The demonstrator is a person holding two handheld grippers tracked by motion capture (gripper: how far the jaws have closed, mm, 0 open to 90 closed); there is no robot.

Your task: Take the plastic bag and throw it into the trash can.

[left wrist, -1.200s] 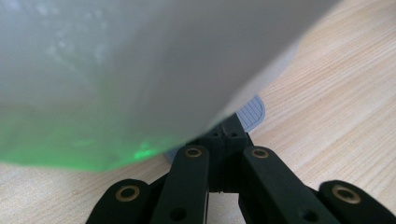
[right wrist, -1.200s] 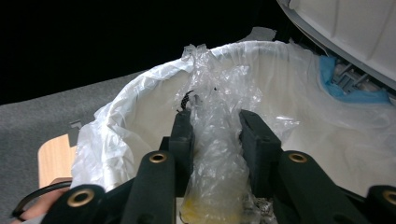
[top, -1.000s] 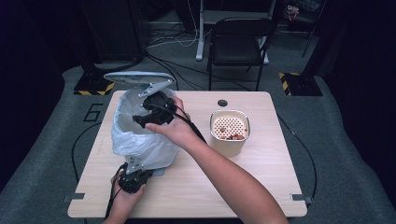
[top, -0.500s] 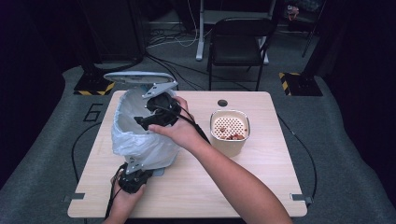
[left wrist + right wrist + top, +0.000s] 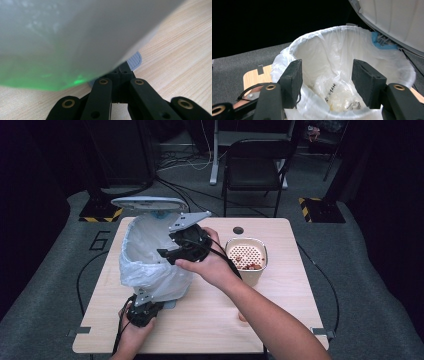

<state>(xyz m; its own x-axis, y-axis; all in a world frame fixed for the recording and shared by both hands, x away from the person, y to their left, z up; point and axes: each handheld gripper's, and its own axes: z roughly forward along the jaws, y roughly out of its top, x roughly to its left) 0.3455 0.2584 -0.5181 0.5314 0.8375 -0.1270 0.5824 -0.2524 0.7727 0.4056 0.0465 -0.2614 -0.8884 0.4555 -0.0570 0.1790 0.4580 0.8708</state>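
A: Where is the small white pedal bin lined with a thin white plastic bag (image 5: 150,257) now?

B: On the pale wooden table (image 5: 210,320), toward its left half. Its grey oval lid (image 5: 149,203) stands raised at the bin's twelve o'clock. In the right gripper view a crumpled clear plastic wrapper (image 5: 339,96) lies at the bottom of the liner.

A: And the right gripper (image 5: 167,252)?

B: It hangs over the bin's three o'clock rim with its jaws roughly half open. They have just been closing a little, yet nothing sits between them; the pads frame the open mouth of the bag.

A: The left gripper (image 5: 142,306)?

B: Low at the bin's six o'clock, jaws fully closed, tips pressed on the grey ribbed foot pedal (image 5: 133,60) beneath the bag. I judge that is what props the lid.

A: How should this step go?

B: Keep the pedal pressed steadily so the lid cannot drop on the right hand. Lift the right gripper clear of the liner's edge without snagging the film. The cream perforated-top container (image 5: 246,260) at the bin's three o'clock stands well apart.
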